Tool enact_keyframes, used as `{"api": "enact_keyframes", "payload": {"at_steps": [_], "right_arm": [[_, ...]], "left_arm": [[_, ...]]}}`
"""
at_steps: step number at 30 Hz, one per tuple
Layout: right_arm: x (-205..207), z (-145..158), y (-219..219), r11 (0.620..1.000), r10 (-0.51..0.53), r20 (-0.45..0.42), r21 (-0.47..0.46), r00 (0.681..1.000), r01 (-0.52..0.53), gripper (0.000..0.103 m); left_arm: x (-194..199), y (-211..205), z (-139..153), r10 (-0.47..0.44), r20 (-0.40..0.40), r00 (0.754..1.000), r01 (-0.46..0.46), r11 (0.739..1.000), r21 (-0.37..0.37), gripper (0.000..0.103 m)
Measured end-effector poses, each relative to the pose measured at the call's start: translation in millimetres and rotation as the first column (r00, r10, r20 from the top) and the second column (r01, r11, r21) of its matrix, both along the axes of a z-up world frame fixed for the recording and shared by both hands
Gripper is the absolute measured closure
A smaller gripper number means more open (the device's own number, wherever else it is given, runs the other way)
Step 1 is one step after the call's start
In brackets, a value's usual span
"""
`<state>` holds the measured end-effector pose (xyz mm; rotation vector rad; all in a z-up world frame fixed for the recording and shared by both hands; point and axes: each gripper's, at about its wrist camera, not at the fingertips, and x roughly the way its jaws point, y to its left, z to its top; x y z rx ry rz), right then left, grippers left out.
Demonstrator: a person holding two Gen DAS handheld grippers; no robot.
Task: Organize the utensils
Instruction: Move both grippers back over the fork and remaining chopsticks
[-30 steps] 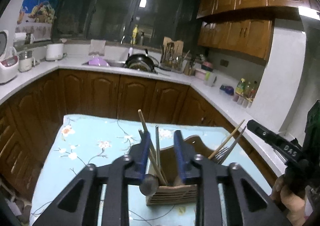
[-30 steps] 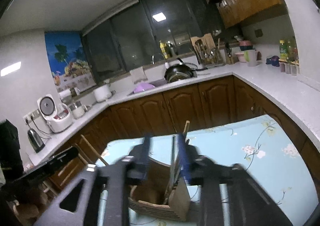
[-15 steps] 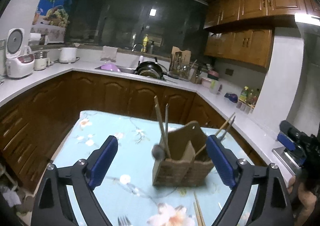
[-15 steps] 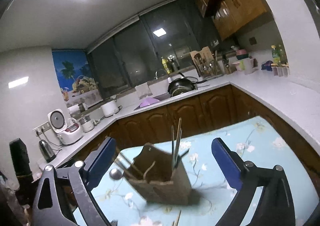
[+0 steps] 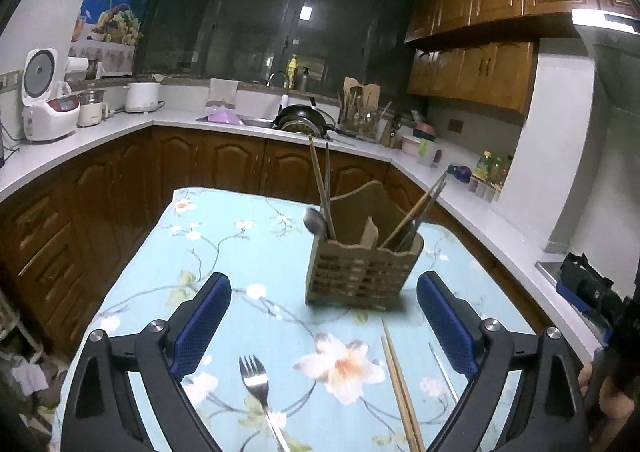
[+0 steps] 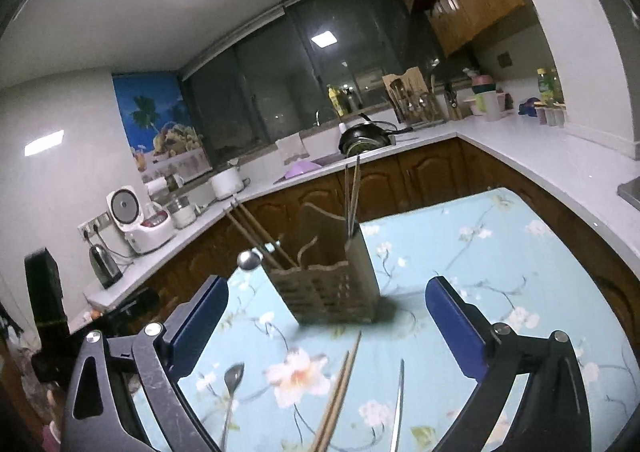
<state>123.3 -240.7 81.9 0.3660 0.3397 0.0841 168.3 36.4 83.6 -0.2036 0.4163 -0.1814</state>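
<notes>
While both jaws stand spread wide, left hand-held gripper [image 5: 322,322] and right hand-held gripper [image 6: 326,322] grasp nothing; wooden holder [image 5: 362,272] upright on flowered surface [image 5: 240,248], fork [image 5: 256,382] and chopsticks [image 5: 398,380] lying loose nearer the cameras

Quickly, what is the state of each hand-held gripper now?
Left hand-held gripper: open, holding nothing.
Right hand-held gripper: open, holding nothing.
</notes>
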Motion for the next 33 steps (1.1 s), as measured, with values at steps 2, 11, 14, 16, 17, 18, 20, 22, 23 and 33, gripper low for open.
{"api": "enact_keyframes", "payload": {"at_steps": [2,11,14,16,17,18,20,22,23,33], "right_arm": [[-6,-7,2,1.0,-0.006,-0.011,-0.007,1.0,0.006,0.003],[-28,-47,-1,0.998,-0.059,-0.085,-0.029,0.995,0.057,0.003],[-27,-64,-3,0.997,-0.069,-0.126,-0.032,0.99,0.065,0.003],[-25,-73,-5,0.997,-0.069,-0.156,-0.033,0.985,0.064,0.003],[-23,-77,-6,0.997,-0.068,-0.168,-0.034,0.983,0.063,0.003],[-22,-80,-6,0.997,-0.067,-0.179,-0.036,0.982,0.062,0.003],[-19,-84,-7,0.997,-0.067,-0.199,-0.041,0.978,0.06,0.003],[-16,-87,-6,0.997,-0.063,-0.214,-0.045,0.975,0.054,0.003],[-14,-88,-6,0.997,-0.063,-0.222,-0.049,0.973,0.053,0.004],[27,-110,-4,0.998,-0.005,-0.362,-0.066,0.932,-0.02,0.041]], "left_arm": [[-4,0,-3,-0.003,-0.011,1.0,0.003,1.0,0.005,0.008],[-18,-1,-27,-0.011,-0.099,0.995,0.01,1.0,-0.003,0.008],[-17,-2,-37,-0.014,-0.144,0.989,0.014,1.0,-0.003,0.008],[-15,-4,-40,-0.017,-0.166,0.986,0.017,1.0,0.0,0.008],[-14,-5,-41,-0.018,-0.173,0.985,0.019,1.0,0.003,0.008],[-14,-5,-41,-0.019,-0.18,0.983,0.021,1.0,0.005,0.008],[-12,-6,-42,-0.026,-0.198,0.98,0.028,1.0,0.007,0.008],[-10,-8,-43,-0.031,-0.207,0.978,0.033,0.999,0.004,0.008],[-9,-9,-44,-0.032,-0.213,0.977,0.034,0.999,0.004,0.008],[23,-30,-51,-0.087,-0.332,0.939,0.105,0.994,0.035,0.009]]}}
